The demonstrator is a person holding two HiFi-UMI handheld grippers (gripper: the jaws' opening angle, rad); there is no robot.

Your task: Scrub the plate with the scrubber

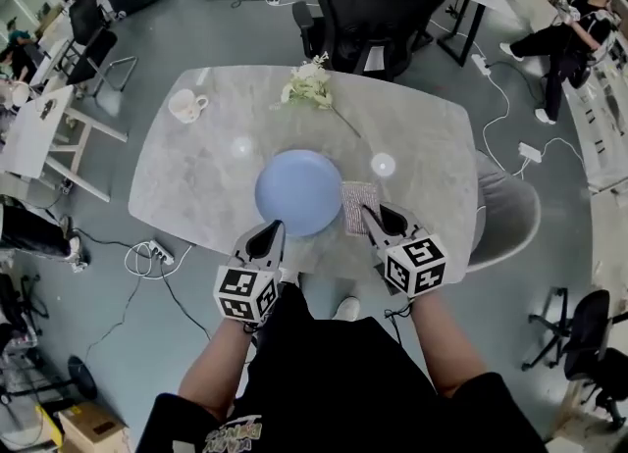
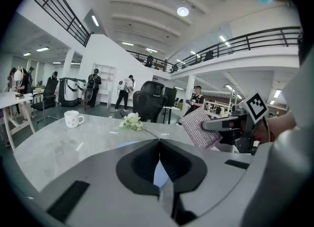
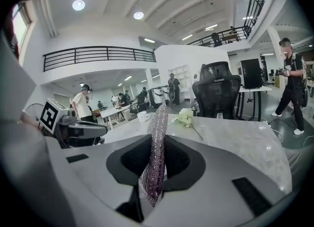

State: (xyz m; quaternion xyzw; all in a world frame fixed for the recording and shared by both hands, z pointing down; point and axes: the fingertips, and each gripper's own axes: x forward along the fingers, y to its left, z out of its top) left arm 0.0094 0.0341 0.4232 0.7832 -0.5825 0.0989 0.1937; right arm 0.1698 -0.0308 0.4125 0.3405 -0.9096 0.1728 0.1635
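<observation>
head / table (image 1: pixel 196 176): grey marble top, rounded corners
head / plate (image 1: pixel 298 191): blue, flat on the table, centred, close to the near edge
head / scrubber (image 1: pixel 357 206): pinkish-grey pad, just beside the plate's right rim, pinched by the right gripper (image 1: pixel 371 214)
head / left gripper (image 1: pixel 271 233): jaws together, tip at the plate's near-left rim; contact with the plate can't be told
head / rest: cup (image 1: pixel 184 105) at far left, flowers (image 1: pixel 308 83) at far centre, small glass (image 1: pixel 383 164) just beyond the scrubber, office chair (image 1: pixel 383 10) behind the table
left gripper view / jaws: closed pad to pad, nothing between them; sliver of blue plate shows past the tips
left gripper view / scrubber: at right, tilted, up off the table, in the right gripper's jaws
right gripper view / jaws: clamped on the scrubber; pad stands on edge, upright, sticking out past the tips
right gripper view / left gripper: at left edge, apart from the scrubber
right gripper view / rest: flowers and cup beyond the pad, on the table
</observation>
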